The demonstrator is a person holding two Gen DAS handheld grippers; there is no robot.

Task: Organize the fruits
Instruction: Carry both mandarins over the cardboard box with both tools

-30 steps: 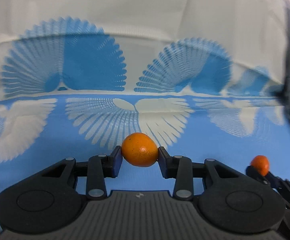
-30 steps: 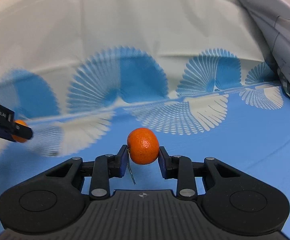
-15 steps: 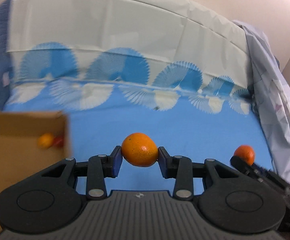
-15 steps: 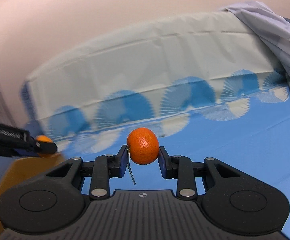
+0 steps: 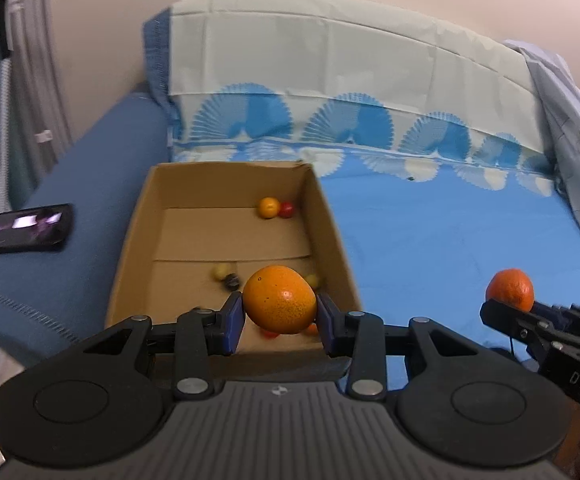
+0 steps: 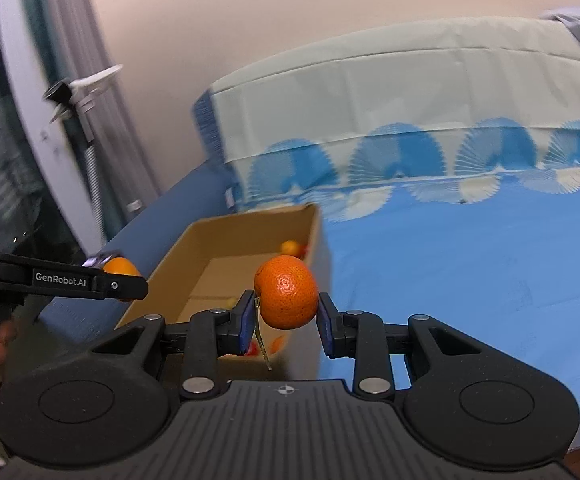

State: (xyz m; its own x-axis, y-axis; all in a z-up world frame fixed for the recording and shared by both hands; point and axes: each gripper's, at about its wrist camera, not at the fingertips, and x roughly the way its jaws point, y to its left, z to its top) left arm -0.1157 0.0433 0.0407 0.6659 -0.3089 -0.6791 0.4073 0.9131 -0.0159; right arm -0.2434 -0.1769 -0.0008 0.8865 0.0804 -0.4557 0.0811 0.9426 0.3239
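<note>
My left gripper [image 5: 280, 312] clamps an orange [image 5: 280, 305], my right gripper [image 6: 286, 312] a mandarin [image 6: 287, 297]; both light, soft-skinned, rollable; grip across the middle, moderate pressure.

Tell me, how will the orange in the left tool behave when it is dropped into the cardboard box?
The orange is round, so it will probably roll on the flat floor of the cardboard box. Its walls look tall enough to stop it. It may bump the small fruits lying below. The left tool holds it only at two sides, yet it seems firm.

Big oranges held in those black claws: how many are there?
2. One orange is pinched in the left gripper over the cardboard box; a tangerine sits in the right gripper.
</note>
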